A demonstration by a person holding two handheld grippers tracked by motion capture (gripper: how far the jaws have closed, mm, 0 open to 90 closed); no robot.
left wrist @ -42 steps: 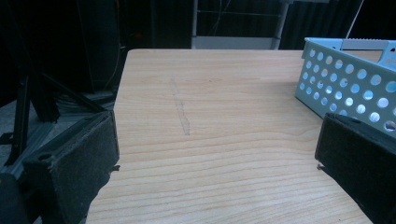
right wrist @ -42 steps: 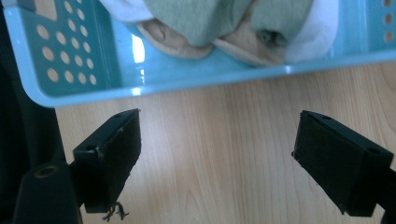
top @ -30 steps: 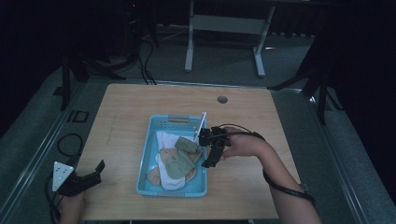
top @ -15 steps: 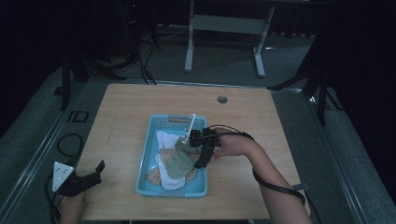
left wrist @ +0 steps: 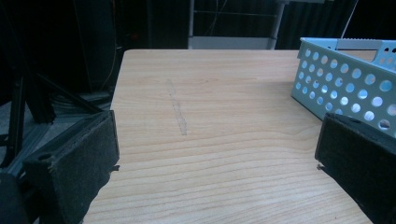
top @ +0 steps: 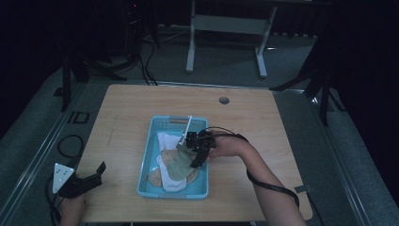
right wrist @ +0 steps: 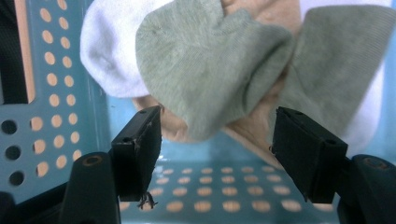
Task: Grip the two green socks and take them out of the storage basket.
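One right gripper (top: 194, 151) (jaws apart) over grey sock (right wrist: 205, 65)

High view: fixed above the near edge, facing forward and down; whole wooden table (top: 131, 108) in frame, dark floor beyond at top. Left gripper view: low, close to the tabletop, looking along it; blue basket (left wrist: 345, 84) wall at right of frame. Right gripper view: very near, facing down into the basket onto the grey-green sock (right wrist: 210, 70). All three views share the basket; sock shared by high view and right gripper view.
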